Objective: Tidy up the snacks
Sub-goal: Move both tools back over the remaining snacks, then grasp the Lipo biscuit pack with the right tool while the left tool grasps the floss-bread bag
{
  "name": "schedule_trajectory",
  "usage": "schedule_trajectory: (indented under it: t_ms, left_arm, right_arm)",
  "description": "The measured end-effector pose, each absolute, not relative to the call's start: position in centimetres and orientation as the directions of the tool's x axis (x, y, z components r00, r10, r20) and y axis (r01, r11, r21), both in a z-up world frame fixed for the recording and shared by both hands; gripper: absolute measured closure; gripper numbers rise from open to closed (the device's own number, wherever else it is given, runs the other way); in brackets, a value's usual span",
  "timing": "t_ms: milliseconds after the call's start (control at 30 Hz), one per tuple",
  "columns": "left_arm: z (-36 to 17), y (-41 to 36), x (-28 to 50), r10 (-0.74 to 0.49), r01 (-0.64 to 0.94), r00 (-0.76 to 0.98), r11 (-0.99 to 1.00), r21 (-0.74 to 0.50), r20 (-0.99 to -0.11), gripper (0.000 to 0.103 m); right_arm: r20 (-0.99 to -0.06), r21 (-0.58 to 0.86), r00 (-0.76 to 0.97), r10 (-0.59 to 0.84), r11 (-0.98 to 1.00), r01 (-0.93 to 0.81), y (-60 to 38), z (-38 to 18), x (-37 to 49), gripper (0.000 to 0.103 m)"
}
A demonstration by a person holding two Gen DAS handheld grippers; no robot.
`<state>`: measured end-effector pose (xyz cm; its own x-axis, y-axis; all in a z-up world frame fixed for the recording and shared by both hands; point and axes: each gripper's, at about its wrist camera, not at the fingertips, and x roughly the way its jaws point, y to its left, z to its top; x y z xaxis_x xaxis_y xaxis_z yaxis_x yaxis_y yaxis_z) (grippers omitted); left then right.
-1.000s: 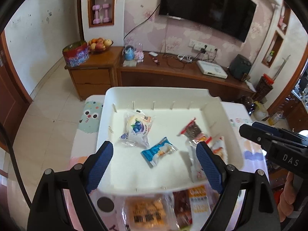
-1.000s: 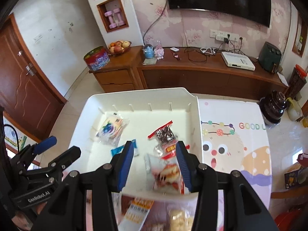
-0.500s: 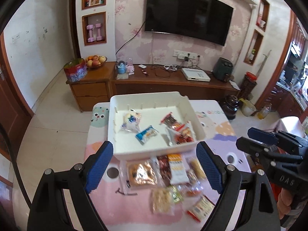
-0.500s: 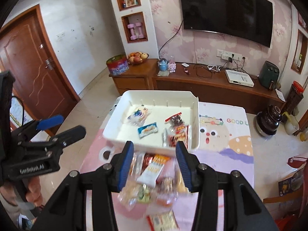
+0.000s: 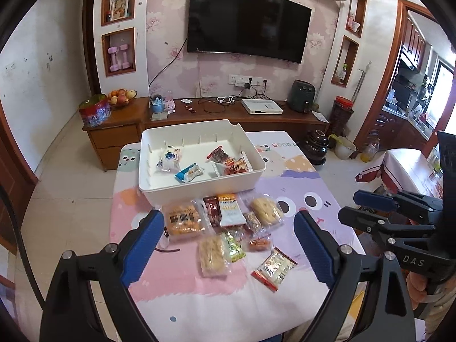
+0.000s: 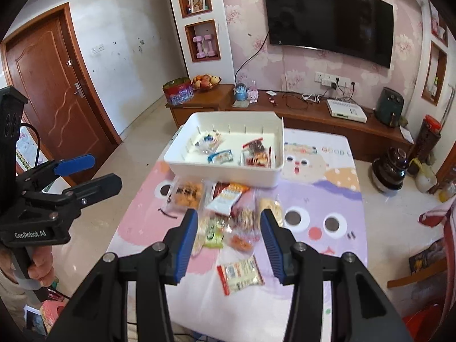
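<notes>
Hovering above the table, we hold our left gripper (image 5: pixel 228 248) and right gripper (image 6: pixel 228 239) spread wide and empty, framing the loose snacks (image 5: pixel 228 222) at mid-frame so we can choose one for the white bin (image 5: pixel 199 183) beyond them.

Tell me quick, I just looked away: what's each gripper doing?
Left gripper: open, holding nothing.
Right gripper: open, holding nothing.
</notes>
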<state>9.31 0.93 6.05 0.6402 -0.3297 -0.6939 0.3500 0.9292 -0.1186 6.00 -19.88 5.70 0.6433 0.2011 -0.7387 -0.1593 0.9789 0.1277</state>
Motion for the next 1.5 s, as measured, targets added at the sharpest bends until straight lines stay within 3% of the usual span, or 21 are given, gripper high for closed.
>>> schedule_trajectory:
  t_ms: [133, 200, 267, 567, 833, 1133, 1367, 1500]
  left_arm:
    - [4.3, 0.9, 7.9, -0.322, 0.343, 0.659, 0.933, -0.109, -0.679, 0.01]
    - [2.7, 0.6, 7.3, -0.313, 0.345, 0.669, 0.934, -0.092, -0.674, 0.008]
    - [0.9, 0.2, 7.2, -0.298, 0.34, 0.667, 0.937, -0.076, -0.683, 0.008]
    - [-9.7, -1.5, 10.0, -0.262, 0.298, 0.539, 0.948, -0.11, -0.801, 0.008]
    - [-14.8, -1.9, 14.0, -0.21, 0.247, 0.463, 0.964, -0.102, -0.861, 0.008]
    - [-18.3, -1.9, 16.8, -0.185, 0.196, 0.402, 0.974, -0.113, -0.897, 0.008]
    - [-19.8, -1.7, 17.9, -0.175, 0.165, 0.375, 0.979, -0.12, -0.911, 0.008]
    - [-20.6, -1.7, 18.6, -0.193, 0.165, 0.354, 0.976, -0.143, -0.915, 0.02]
  right_arm:
    - [-0.734, 0.13, 0.651, 0.193, 0.981, -0.145, -19.9, 3.8, 4.2, 0.054]
    - [-0.736, 0.134, 0.65, 0.189, 0.982, -0.133, -19.9, 2.5, 3.8, 0.044]
    - [-0.737, 0.149, 0.648, 0.191, 0.982, -0.12, -20.1, 1.0, 3.6, 0.039]
    - [-0.841, 0.173, 0.513, 0.172, 0.984, -0.046, -21.5, -9.3, 6.2, 0.039]
    - [-0.889, 0.153, 0.426, 0.165, 0.986, -0.064, -21.5, -15.6, 9.1, 0.039]
    - [-0.912, 0.162, 0.339, 0.232, 0.962, -0.222, -18.4, -18.4, 9.7, 0.039]
    - [-0.929, -0.011, 0.353, 0.114, 0.943, -0.334, -15.2, -19.0, 8.9, 0.027]
    - [-0.926, -0.007, 0.361, 0.109, 0.952, -0.306, -15.3, -19.1, 9.1, 0.025]
